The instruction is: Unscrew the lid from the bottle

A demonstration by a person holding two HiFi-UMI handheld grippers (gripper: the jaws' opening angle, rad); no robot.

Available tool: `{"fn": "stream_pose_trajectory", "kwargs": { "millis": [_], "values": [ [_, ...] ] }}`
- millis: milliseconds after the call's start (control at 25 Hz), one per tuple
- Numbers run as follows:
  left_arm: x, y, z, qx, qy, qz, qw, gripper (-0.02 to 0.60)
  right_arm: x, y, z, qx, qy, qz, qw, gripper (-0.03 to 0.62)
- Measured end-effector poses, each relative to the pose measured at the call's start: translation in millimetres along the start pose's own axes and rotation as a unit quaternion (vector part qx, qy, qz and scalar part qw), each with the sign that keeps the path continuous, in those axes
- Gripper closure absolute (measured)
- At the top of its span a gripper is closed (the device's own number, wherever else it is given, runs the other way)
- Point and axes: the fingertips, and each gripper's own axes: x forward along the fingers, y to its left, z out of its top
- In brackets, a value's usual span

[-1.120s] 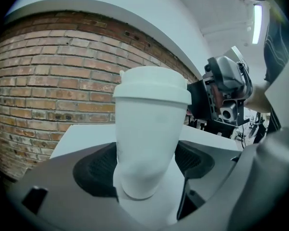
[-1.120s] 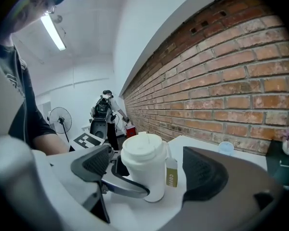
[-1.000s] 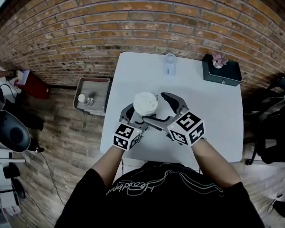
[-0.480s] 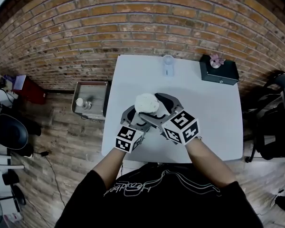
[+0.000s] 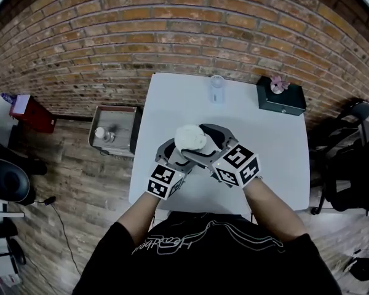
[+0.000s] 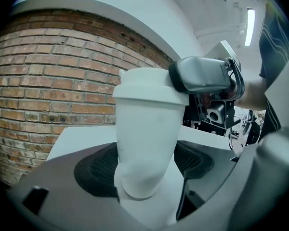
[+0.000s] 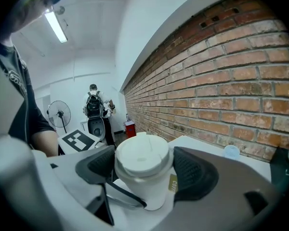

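Matt white bottle [image 6: 145,148], smooth lid [image 7: 142,158]

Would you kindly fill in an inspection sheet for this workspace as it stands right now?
Surface: white table, mostly bare.
Job's things: white bottle upright on the table, lid still on.
Clutter: small clear cup and dark box with a pink flower, both at the far edge.
Tools: left tool shut on the bottle's body; right tool shut on the lid.
Cables: one thin cable on the floor at the left.
Surroundings: brick wall, wooden floor, metal cart left of the table, chair at the right.
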Motion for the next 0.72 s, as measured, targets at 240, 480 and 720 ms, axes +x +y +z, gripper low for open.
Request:
{"fn": "stream_pose_trajectory", "kwargs": {
  "millis": [240, 480, 720],
  "values": [
    [-0.5, 0.6, 1.4, 0.002, -0.004, -0.005, 1.0, 0.199, 0.0, 0.2, 0.4, -0.015, 0.005, 0.045, 0.999, 0.22],
    [0.3, -1.1, 0.3, 0.004, 0.001, -0.009, 0.9999, 0.199, -1.6, 1.2, -2.6, -0.041, 0.02, 0.126, 0.991, 0.221],
    [0.5, -3.2, -0.4, 0.013, 0.001, -0.026, 0.9996, 0.199, -3.7, 2.5, -4.0, -0.092, 0.022, 0.226, 0.97, 0.221]
  ]
}}
